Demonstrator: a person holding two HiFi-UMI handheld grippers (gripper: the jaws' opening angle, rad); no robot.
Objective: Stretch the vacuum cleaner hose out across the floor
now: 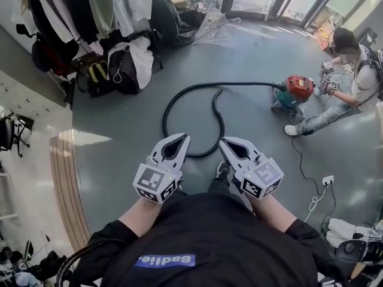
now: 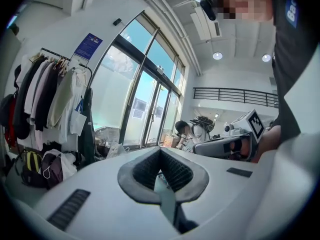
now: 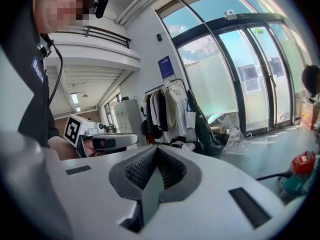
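A black vacuum hose (image 1: 179, 94) lies in a loop on the grey floor. It runs from a red and teal vacuum cleaner (image 1: 296, 89) leftward, curls round and comes back near my feet. My left gripper (image 1: 184, 138) and right gripper (image 1: 223, 142) are held side by side above the near bend of the hose, apart from it. Both are shut with nothing between the jaws. In the left gripper view the closed jaws (image 2: 160, 153) point at the windows. The right gripper view shows its closed jaws (image 3: 156, 150), the vacuum cleaner (image 3: 300, 171) and a piece of hose (image 3: 270, 175).
Another person (image 1: 353, 70) sits on the floor by the vacuum cleaner, holding grippers. A clothes rack (image 1: 78, 11) with bags (image 1: 119, 67) stands at the back left. A power strip (image 1: 327, 180) with cable lies at the right. A wooden strip (image 1: 66, 178) edges the floor on the left.
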